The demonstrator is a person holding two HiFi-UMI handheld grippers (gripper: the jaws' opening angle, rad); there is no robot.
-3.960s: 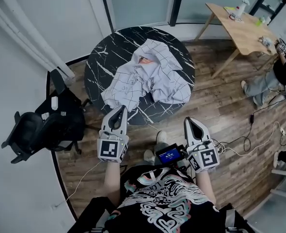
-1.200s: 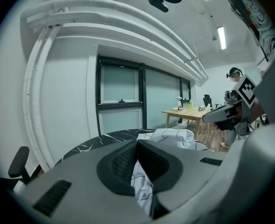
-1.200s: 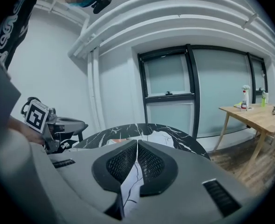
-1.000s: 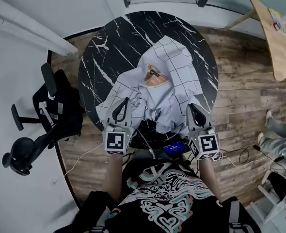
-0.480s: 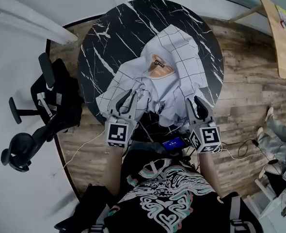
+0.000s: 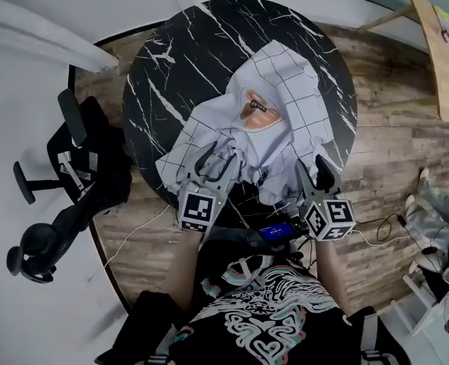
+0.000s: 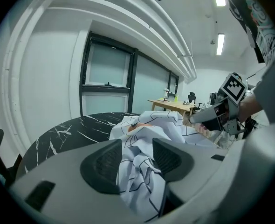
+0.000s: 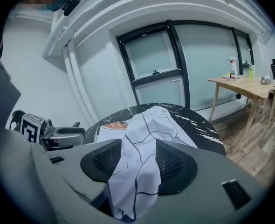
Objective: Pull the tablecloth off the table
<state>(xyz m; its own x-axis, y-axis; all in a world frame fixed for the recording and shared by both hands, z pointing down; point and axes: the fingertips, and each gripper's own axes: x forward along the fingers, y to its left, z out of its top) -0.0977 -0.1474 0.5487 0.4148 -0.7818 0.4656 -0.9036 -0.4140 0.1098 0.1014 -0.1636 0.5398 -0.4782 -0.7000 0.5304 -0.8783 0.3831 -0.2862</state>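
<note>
A white tablecloth (image 6: 278, 105) with a thin dark grid lies crumpled on the round black marble table (image 6: 179, 59), its near edge bunched at the table's front. My left gripper (image 6: 215, 160) is at that edge, left of centre, and its jaws are opening. Folds of cloth (image 7: 144, 171) lie loosely between its pads. My right gripper (image 6: 313, 169) is at the cloth's right front corner, jaws also opening. A hanging strip of cloth (image 8: 137, 167) is between its pads. An orange patch (image 6: 256, 112) shows through a gap in the folds.
A black office chair (image 6: 65, 173) stands on the wooden floor left of the table. A light wooden table (image 6: 445, 44) is at the far right. Cables (image 6: 377, 238) trail on the floor at the right. A small blue-screened device (image 6: 274, 230) hangs at my waist.
Both grippers have come forward to the cloth's near edge over the last seconds. Their jaws, pinched together a second ago, now stand apart with the cloth between them.
</note>
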